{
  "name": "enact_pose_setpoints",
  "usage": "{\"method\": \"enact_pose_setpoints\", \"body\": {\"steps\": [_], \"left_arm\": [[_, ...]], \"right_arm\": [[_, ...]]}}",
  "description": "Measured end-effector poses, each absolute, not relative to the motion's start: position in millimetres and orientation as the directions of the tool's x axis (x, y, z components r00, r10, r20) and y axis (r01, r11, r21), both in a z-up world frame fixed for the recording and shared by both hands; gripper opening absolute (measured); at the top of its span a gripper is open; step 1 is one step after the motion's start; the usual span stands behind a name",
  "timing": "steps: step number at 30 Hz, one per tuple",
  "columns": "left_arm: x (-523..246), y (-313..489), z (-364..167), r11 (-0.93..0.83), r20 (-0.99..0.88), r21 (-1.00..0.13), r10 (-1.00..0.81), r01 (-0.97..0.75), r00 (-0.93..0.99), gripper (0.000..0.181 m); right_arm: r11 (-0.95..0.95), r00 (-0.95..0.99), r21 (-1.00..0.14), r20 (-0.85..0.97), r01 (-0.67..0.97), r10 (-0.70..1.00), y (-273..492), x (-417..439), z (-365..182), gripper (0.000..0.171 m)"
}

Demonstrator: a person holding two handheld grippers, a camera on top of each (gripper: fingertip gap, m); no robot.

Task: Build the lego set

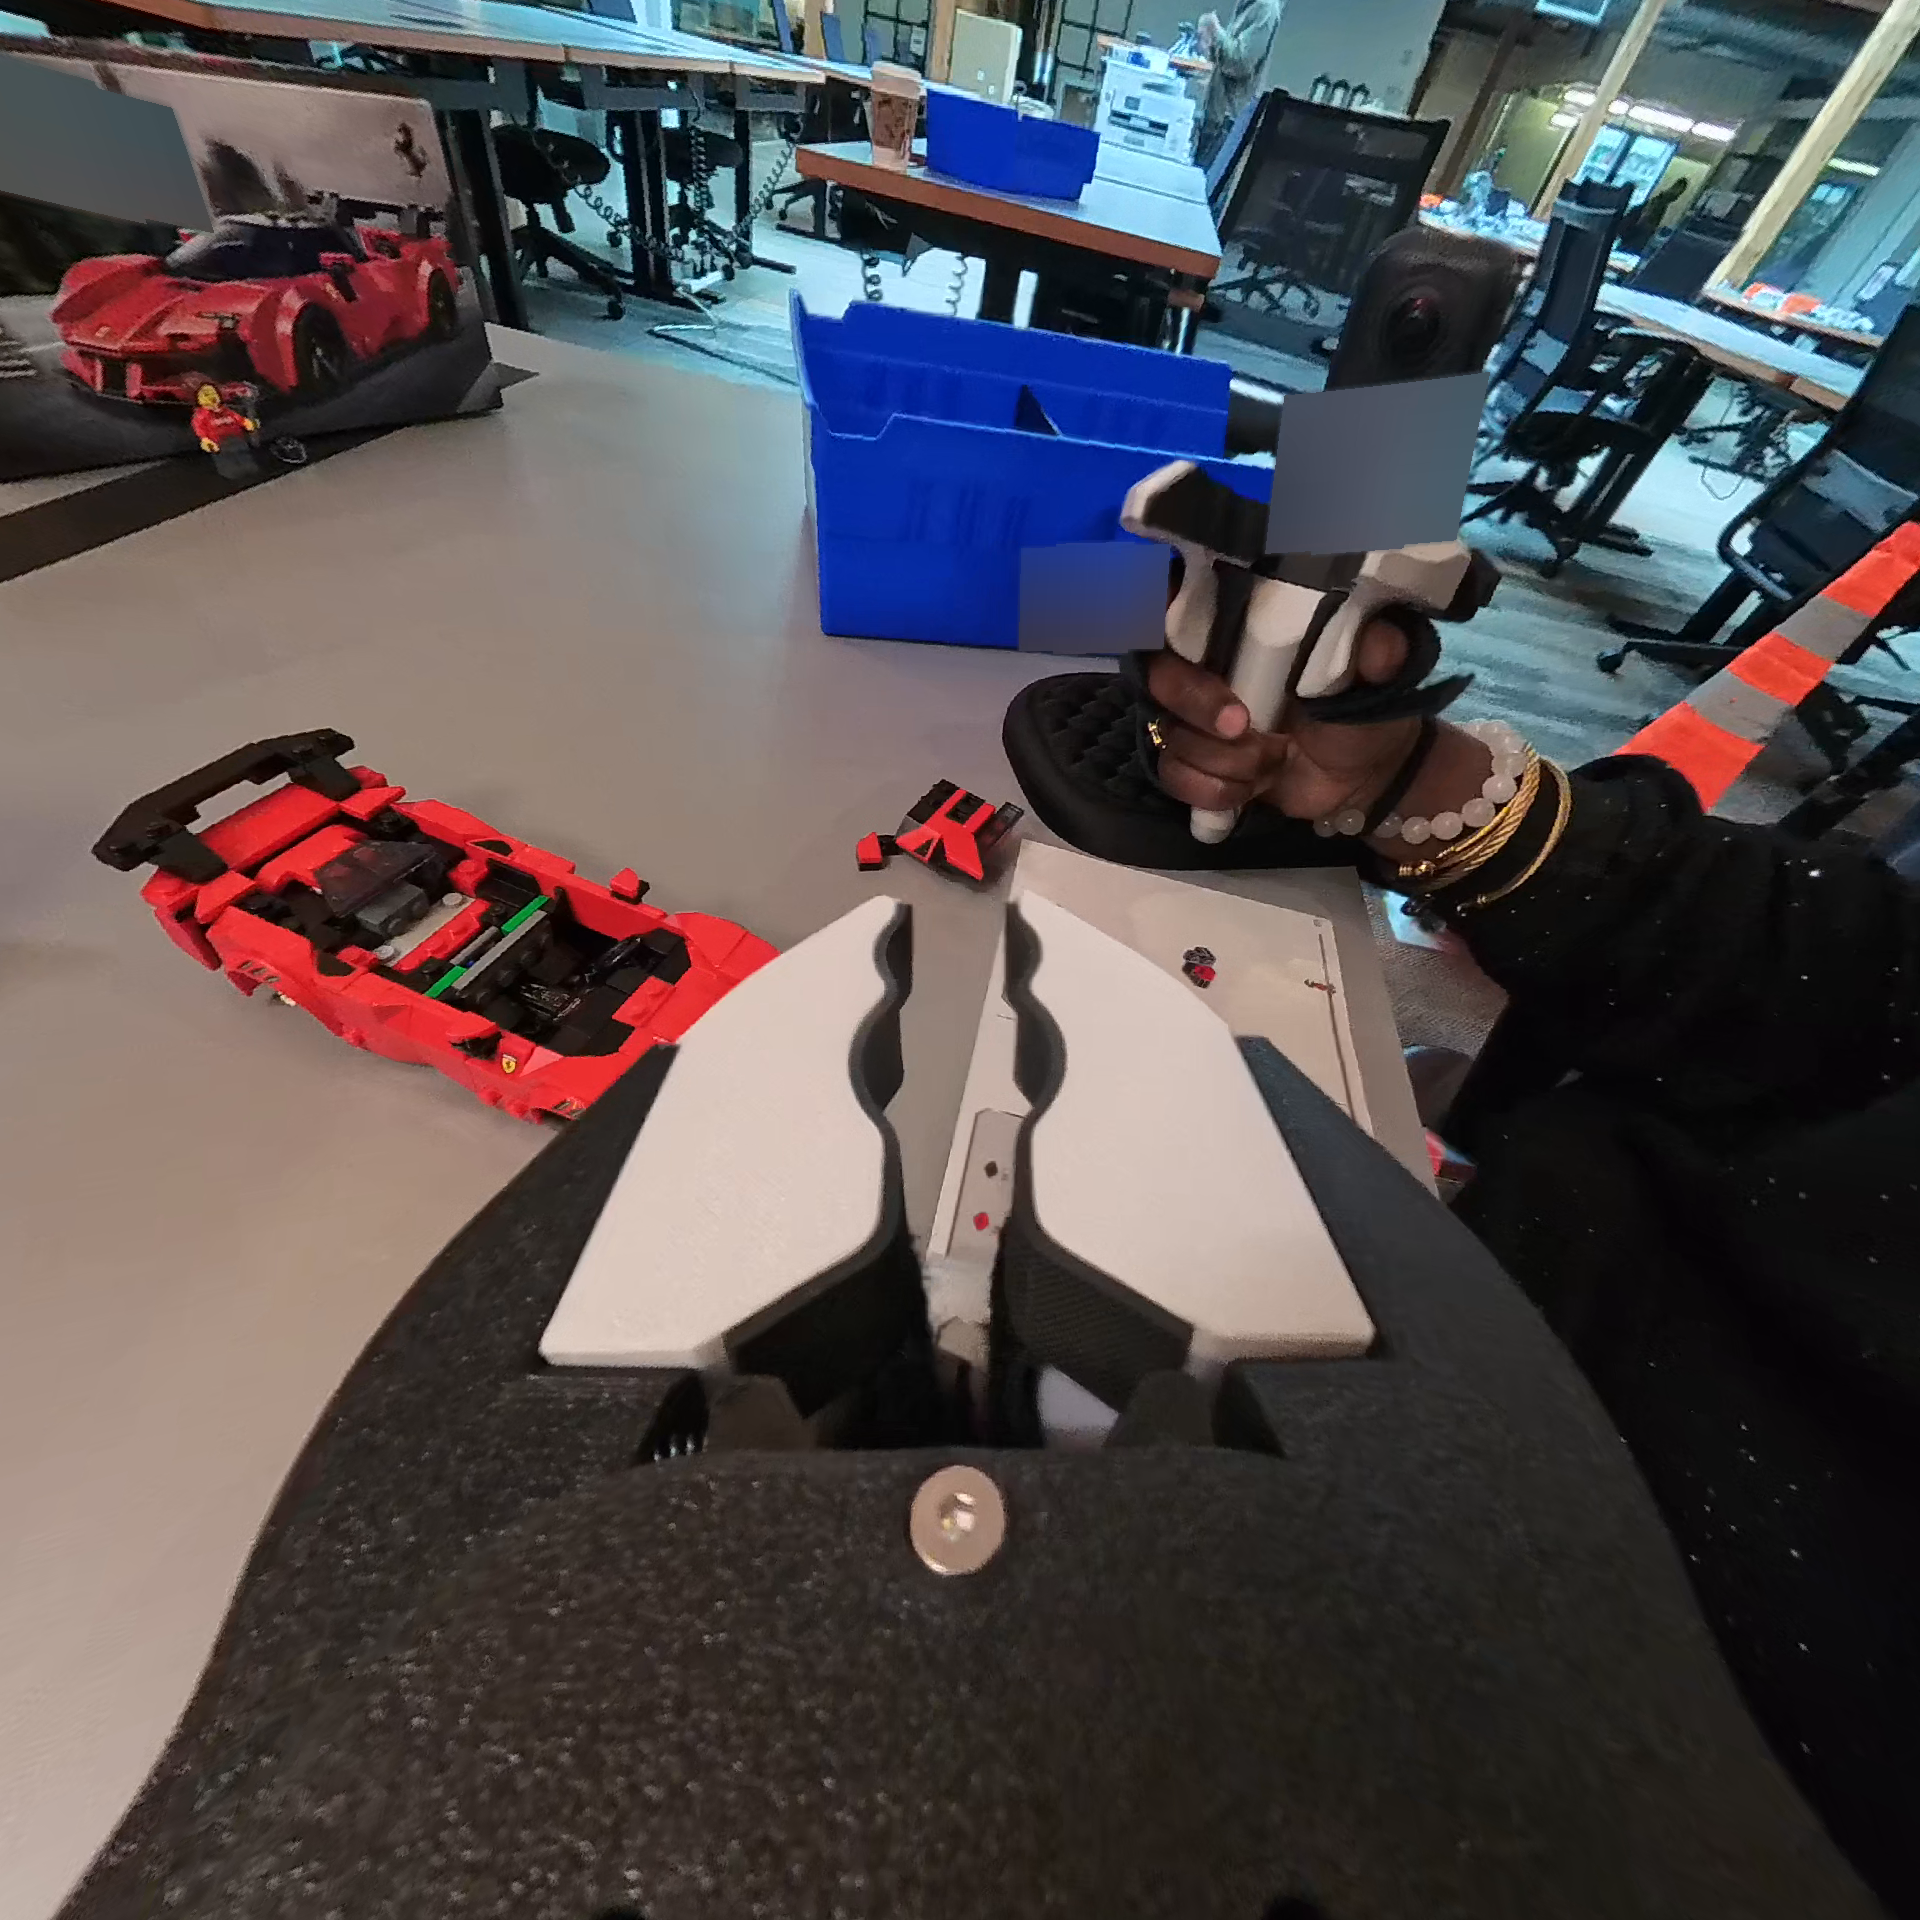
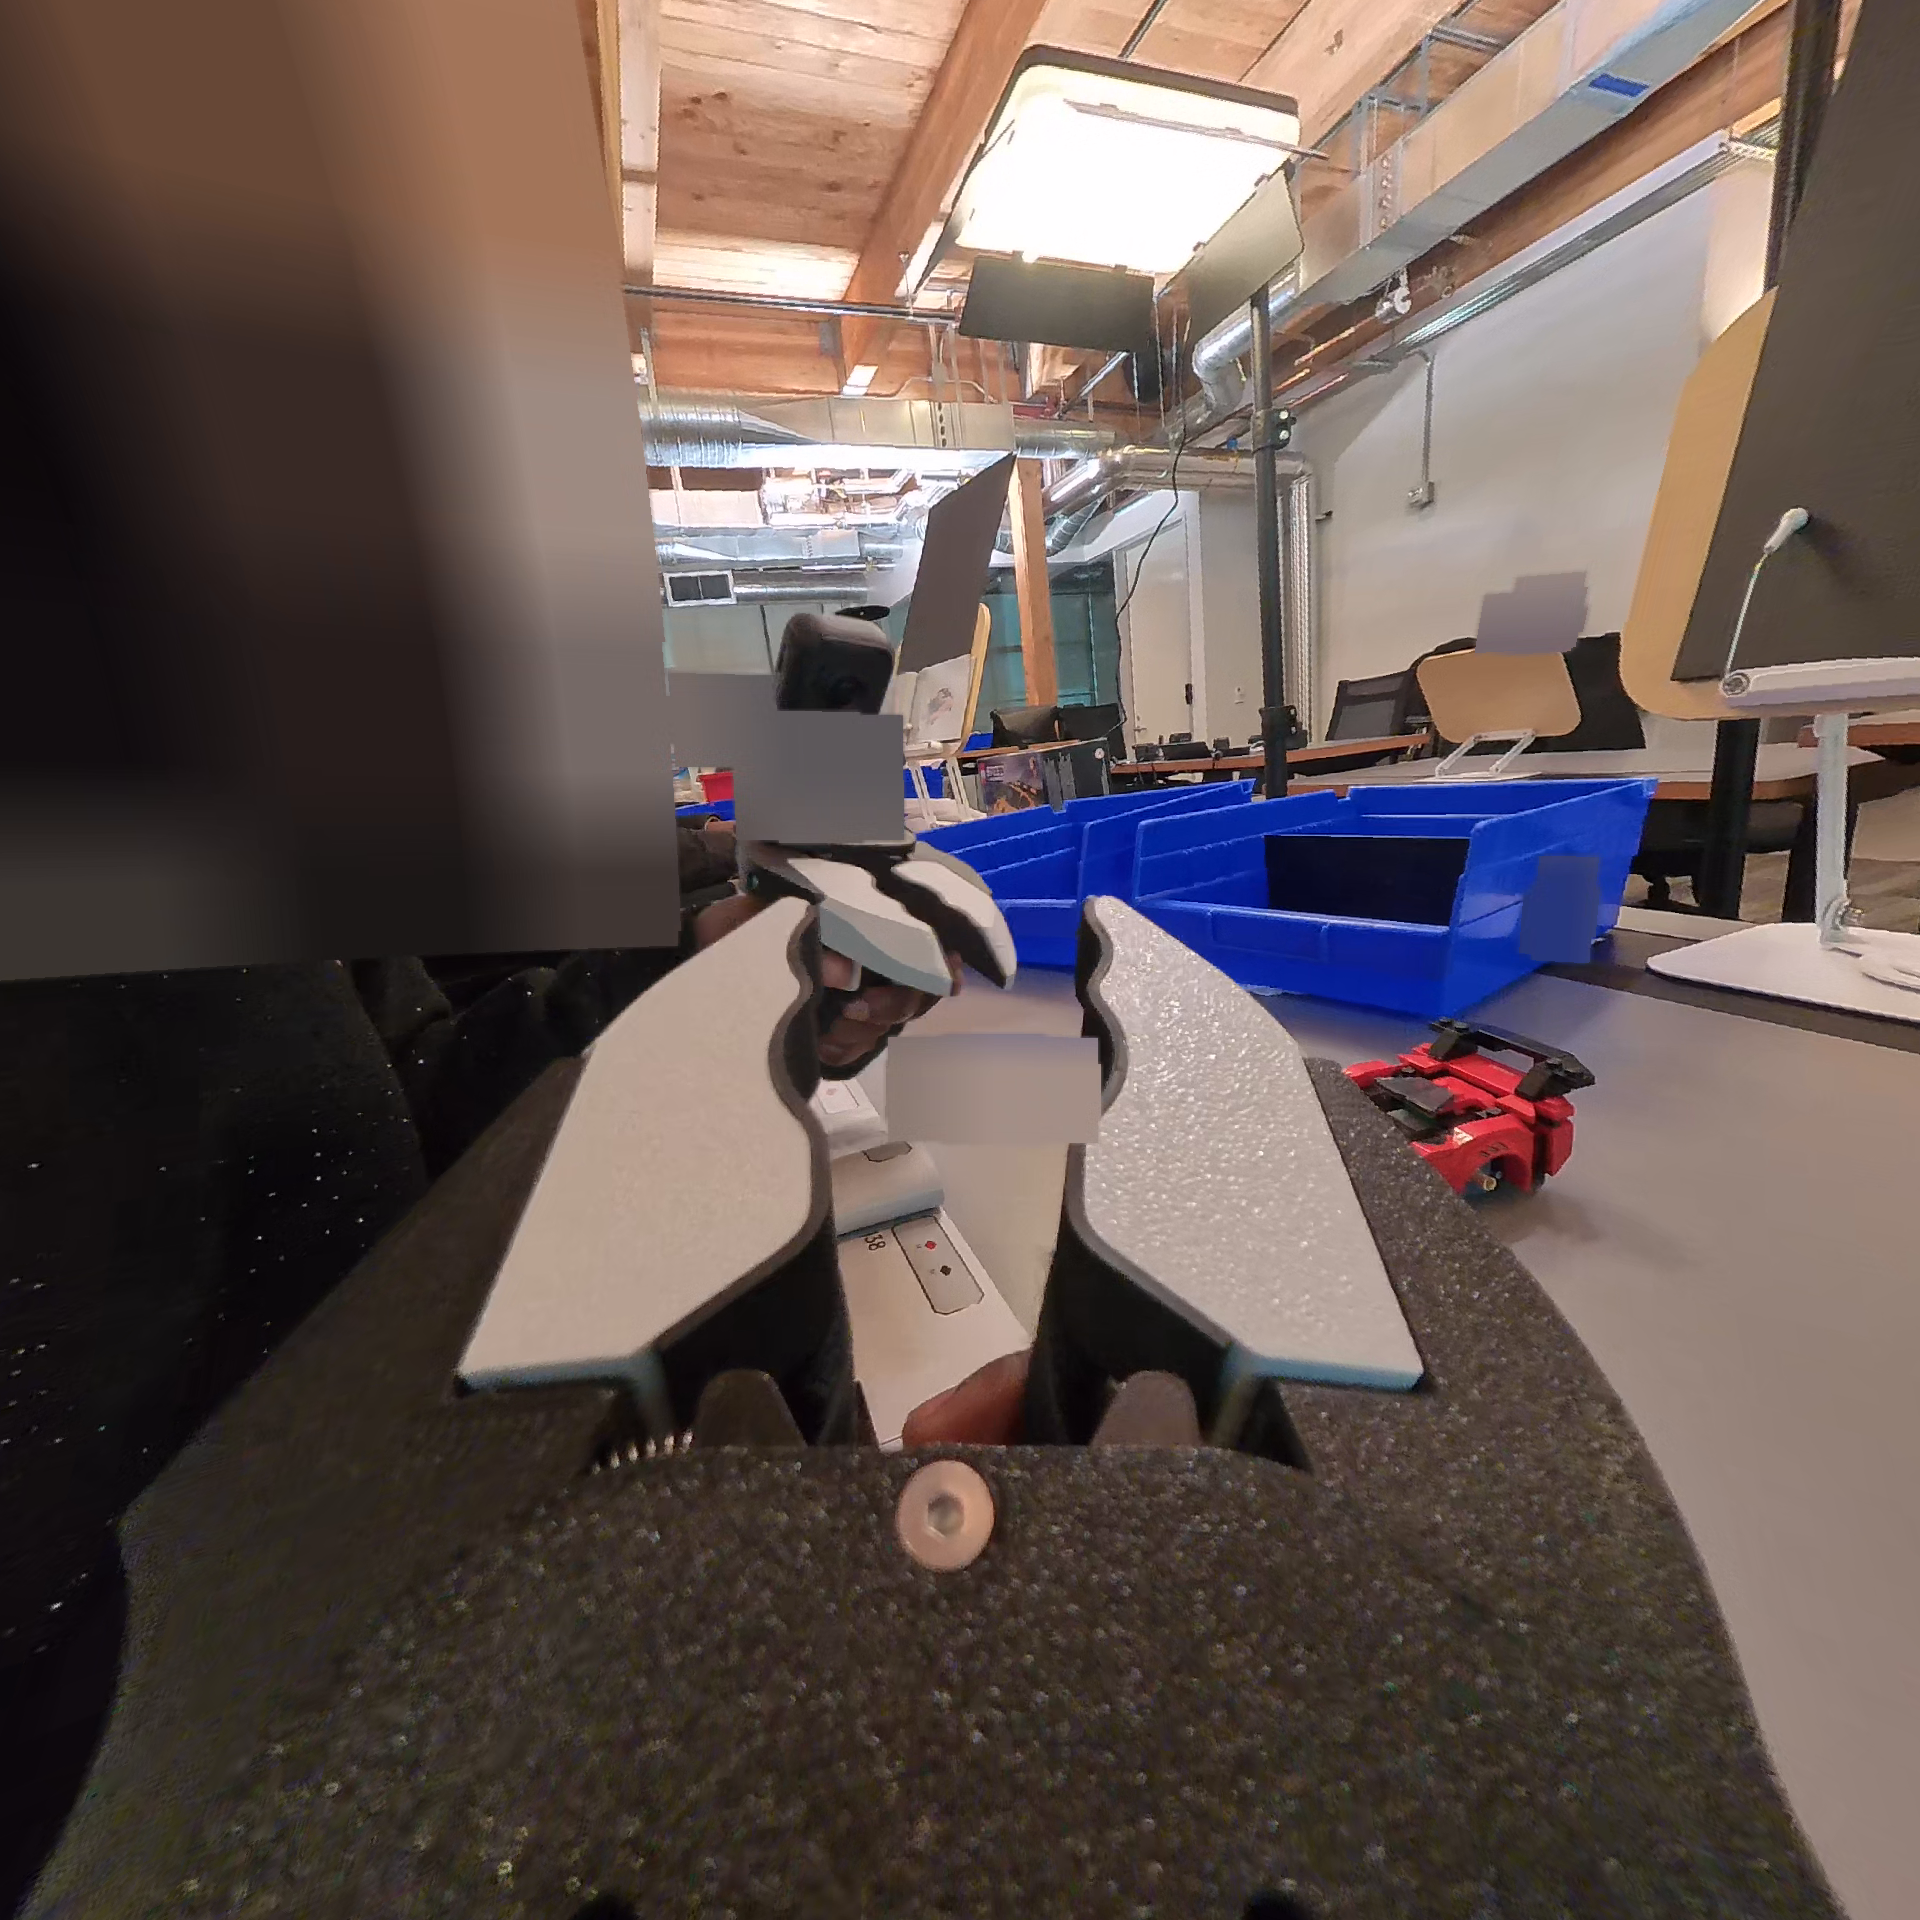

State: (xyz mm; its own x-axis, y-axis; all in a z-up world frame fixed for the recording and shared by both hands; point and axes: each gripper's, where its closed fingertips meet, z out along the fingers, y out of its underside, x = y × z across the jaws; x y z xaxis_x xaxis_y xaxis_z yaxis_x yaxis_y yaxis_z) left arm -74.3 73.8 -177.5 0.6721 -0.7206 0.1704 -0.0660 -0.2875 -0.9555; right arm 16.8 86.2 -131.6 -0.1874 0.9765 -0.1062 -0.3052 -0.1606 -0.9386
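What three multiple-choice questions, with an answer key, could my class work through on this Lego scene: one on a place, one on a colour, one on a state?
1. Where does the small loose red-and-black assembly lie?
A. Inside the blue bin
B. On the table between the car and the booklet
C. On the car's roof

2. What colour is the car's rear wing?
A. Black
B. White
C. Green

3. What is the left claw holding?
A. A wheel
B. The booklet
C. Nothing

Key: 1 B, it rests on the grey table beside the instruction booklet. 2 A, the wing is black against the red body. 3 C, the jaws stand apart with nothing between.
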Motion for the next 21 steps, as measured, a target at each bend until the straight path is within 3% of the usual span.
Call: {"method": "enact_pose_setpoints", "body": {"steps": [9,12,15,17,21], "left_arm": [[-101,65,-152,-0.247,0.047,-0.961,-0.585,-0.122,0.81,0.093],[-127,57,-147,-0.256,-0.028,-0.951,-0.482,-0.171,0.876,0.102],[-142,43,-141,-0.253,-0.033,-0.954,-0.439,-0.159,0.898,0.085],[-147,34,-136,-0.236,-0.029,-0.961,-0.44,-0.146,0.898,0.065],[-152,21,-130,-0.199,-0.052,-0.966,-0.475,-0.164,0.879,0.006]], "right_arm": [[-0.161,-0.161,-0.937,-0.115,-0.309,0.98,90,16,-129,0.054],[-0.182,-0.076,-0.952,-0.168,-0.246,0.983,101,15,-127,0.056],[-0.178,0.048,-0.982,-0.181,-0.066,0.982,113,20,-123,0.055],[-0.18,0.037,-0.972,-0.177,0.149,0.984,105,26,-133,0.053],[-0.077,-0.054,-0.861,-0.121,0.502,0.991,70,43,-167,0.002]]}}
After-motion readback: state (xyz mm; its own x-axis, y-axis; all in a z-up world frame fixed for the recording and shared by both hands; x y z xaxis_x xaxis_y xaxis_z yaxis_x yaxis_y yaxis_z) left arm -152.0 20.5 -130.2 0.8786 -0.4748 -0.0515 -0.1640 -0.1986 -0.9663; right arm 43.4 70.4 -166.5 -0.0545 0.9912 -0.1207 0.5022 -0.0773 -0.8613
